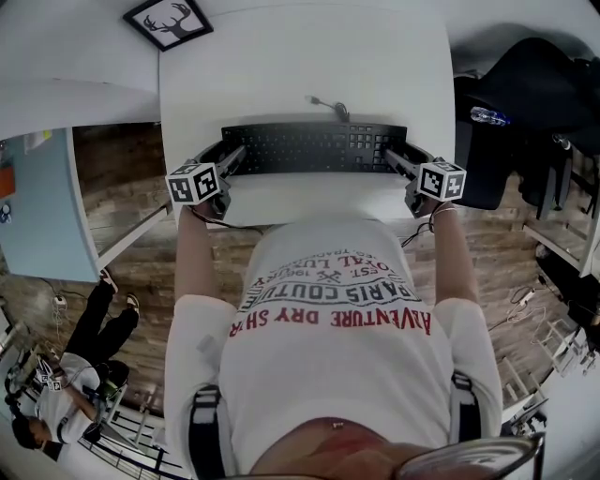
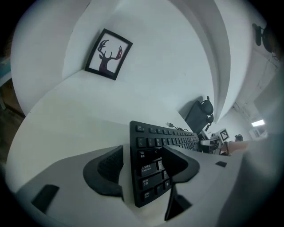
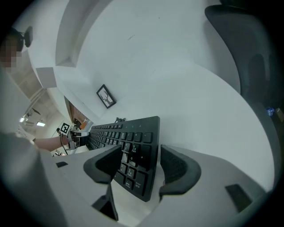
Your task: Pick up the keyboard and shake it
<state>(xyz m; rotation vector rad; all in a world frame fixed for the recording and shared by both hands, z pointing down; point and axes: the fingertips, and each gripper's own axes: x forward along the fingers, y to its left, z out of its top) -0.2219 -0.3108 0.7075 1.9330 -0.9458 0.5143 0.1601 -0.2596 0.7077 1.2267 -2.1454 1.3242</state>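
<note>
Keyboard [image 1: 314, 148] on table [image 1: 281, 66] in head view; gripper views show left gripper [image 2: 142, 158], right gripper [image 3: 140, 158] jaws released astride ends.

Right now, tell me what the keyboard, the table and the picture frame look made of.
Keyboard: probably plastic, matte black; moulded keys with printed legends and no shine. Table: smooth white top, likely laminate or painted board; the surface is even and grainless with a soft sheen. Picture frame: thin black border, wood or plastic; too small to tell which.
</note>
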